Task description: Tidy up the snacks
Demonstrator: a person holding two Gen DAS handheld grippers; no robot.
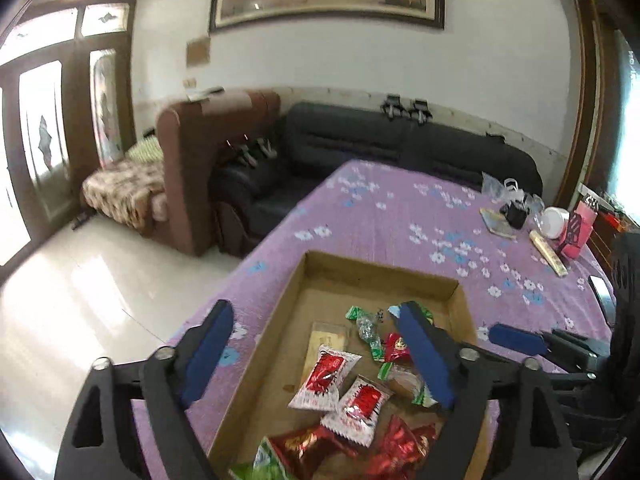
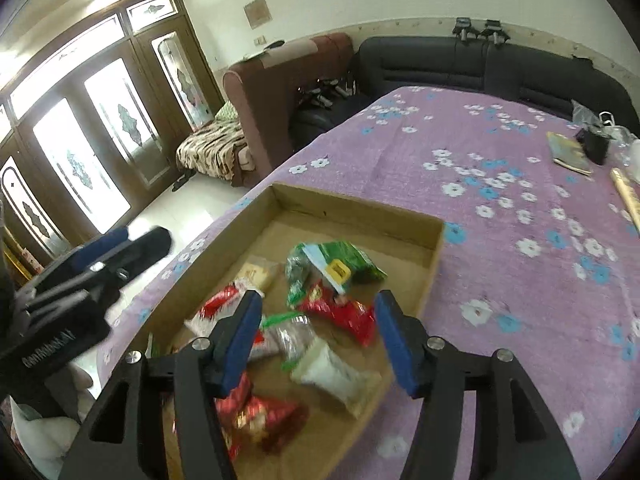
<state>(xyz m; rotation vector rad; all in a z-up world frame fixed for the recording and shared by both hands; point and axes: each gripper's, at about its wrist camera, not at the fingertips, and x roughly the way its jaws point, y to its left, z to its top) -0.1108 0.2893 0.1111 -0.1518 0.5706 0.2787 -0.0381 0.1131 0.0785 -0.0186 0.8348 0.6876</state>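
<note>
so the biggest thing here is the table, covered with a purple cloth [image 1: 380, 216] printed with white and blue flowers, and behind it a dark sofa [image 1: 400, 140] along the wall plus a brown armchair [image 1: 188, 160] with a patterned blanket on its seat

on the near part of the cloth sits a shallow cardboard tray [image 2: 356, 210], open top, and that's where the snacks are: a loose pile on the tray floor. two white packets with red print [image 1: 324, 376] lie side by side near the middle, shiny red wrappers [image 2: 344, 314] are scattered around them, green wrappers [image 2: 348, 258] sit toward the far end, and there's a pale white packet [image 2: 336, 374] at the near right edge

left gripper [image 1: 316, 354] hangs over the tray with its blue-padded jaws spread wide, nothing between the pads, just candy lying below

right gripper [image 2: 316, 338] is also above the tray, jaws about halfway apart, nothing pinched, the pads aren't pressing on any packet

far right corner of the table has some clutter: a small book [image 2: 570, 152], a black pouch [image 2: 594, 144], and a white jar [image 1: 554, 222]
</note>
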